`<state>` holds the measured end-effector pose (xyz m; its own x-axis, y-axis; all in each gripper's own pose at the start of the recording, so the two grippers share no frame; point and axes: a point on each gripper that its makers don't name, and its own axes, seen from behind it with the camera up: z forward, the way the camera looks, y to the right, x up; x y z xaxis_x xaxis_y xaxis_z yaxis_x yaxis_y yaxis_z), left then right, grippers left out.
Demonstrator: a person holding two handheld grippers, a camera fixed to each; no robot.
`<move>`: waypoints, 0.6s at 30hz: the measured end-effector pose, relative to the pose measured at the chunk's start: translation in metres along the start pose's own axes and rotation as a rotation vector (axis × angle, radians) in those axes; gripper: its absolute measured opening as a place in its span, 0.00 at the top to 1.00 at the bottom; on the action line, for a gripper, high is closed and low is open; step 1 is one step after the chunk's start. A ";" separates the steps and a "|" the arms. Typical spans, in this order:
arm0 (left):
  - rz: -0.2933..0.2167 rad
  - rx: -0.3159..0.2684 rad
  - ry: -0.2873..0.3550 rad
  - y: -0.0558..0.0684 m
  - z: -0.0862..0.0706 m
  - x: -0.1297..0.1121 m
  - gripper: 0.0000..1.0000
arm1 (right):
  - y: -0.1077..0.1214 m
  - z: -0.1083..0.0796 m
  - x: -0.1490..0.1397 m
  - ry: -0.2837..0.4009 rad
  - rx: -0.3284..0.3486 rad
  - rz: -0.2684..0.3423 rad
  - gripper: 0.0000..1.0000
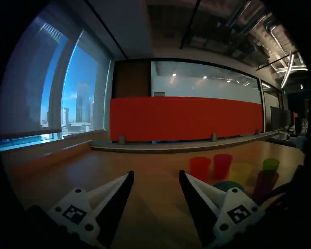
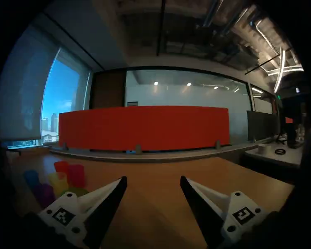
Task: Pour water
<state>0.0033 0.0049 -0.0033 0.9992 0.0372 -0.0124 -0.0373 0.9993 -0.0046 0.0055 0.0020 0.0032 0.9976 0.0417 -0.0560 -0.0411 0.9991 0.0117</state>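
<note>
Several translucent plastic cups stand together on the wooden table. In the left gripper view an orange cup, a red cup, a yellow cup, a green cup and a purple cup sit ahead and to the right. My left gripper is open and holds nothing, short of the cups. In the right gripper view the same cluster lies at the far left: a red cup, a yellow cup, a blue cup. My right gripper is open and holds nothing.
A long red partition runs along the table's far edge. Big windows are on the left. A neighbouring desk with a monitor and small items stands at the right.
</note>
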 end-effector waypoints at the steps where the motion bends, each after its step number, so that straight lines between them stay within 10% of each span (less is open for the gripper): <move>1: 0.000 0.000 0.000 0.000 0.000 0.000 0.20 | 0.000 0.000 -0.001 0.001 0.000 0.000 0.01; 18: 0.000 0.000 0.000 -0.001 0.000 0.000 0.20 | 0.002 0.000 -0.007 -0.018 -0.011 -0.018 0.01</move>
<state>0.0035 0.0044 -0.0028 0.9992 0.0373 -0.0125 -0.0374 0.9993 -0.0046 -0.0016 0.0036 0.0035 0.9990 0.0233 -0.0380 -0.0233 0.9997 0.0002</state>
